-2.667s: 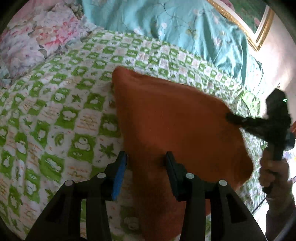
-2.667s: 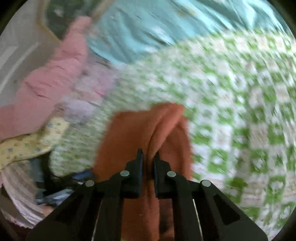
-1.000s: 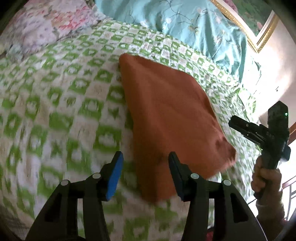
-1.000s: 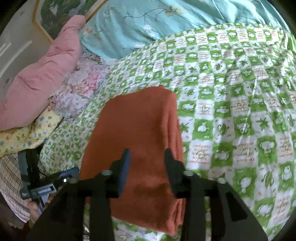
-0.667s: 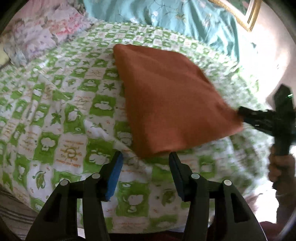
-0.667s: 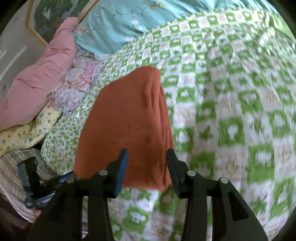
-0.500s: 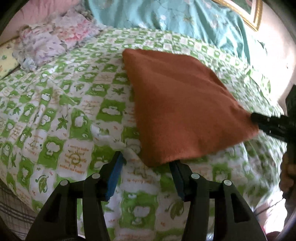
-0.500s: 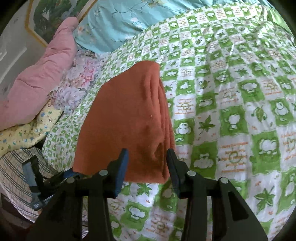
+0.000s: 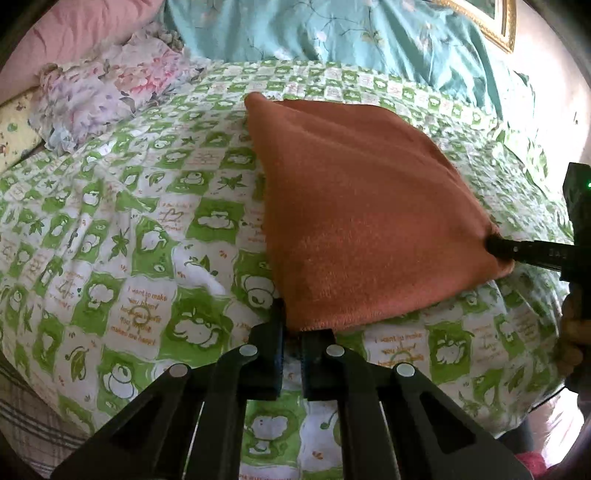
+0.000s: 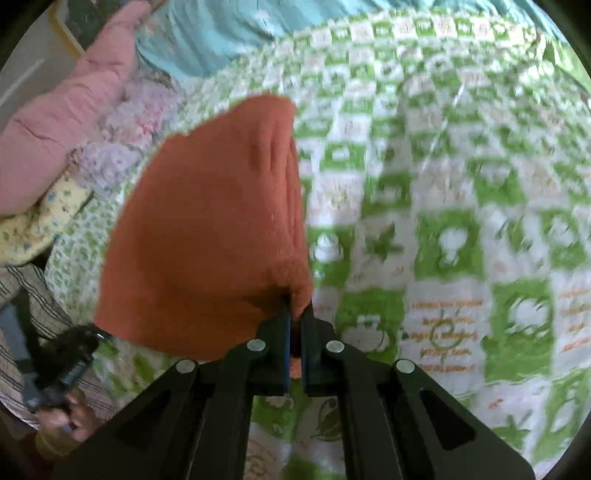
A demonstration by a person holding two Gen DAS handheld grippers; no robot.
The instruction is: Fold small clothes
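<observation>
A folded orange cloth (image 9: 362, 206) lies flat on the green-and-white checked bedsheet (image 9: 147, 229). My left gripper (image 9: 291, 328) is at the cloth's near left corner; its jaws are closing and pinch the hem between the pads. In the right wrist view the same orange cloth (image 10: 207, 229) has its near right corner between the closing jaws of my right gripper (image 10: 295, 317), and the pads press on it. The right gripper's tip (image 9: 496, 246) also shows at that corner in the left wrist view. The left gripper (image 10: 85, 347) appears blurred at lower left, held by a hand.
A teal flowered duvet (image 9: 332, 33) lies behind the cloth. A pink pillow (image 10: 55, 125), crumpled floral fabric (image 9: 107, 92) and a yellow printed cloth (image 10: 40, 221) sit at the left. The bed edge with plaid fabric (image 10: 33, 295) runs along the near side.
Both grippers have come down to the cloth's near corners. Their jaws stood apart around the corners half a second ago and have since closed onto them.
</observation>
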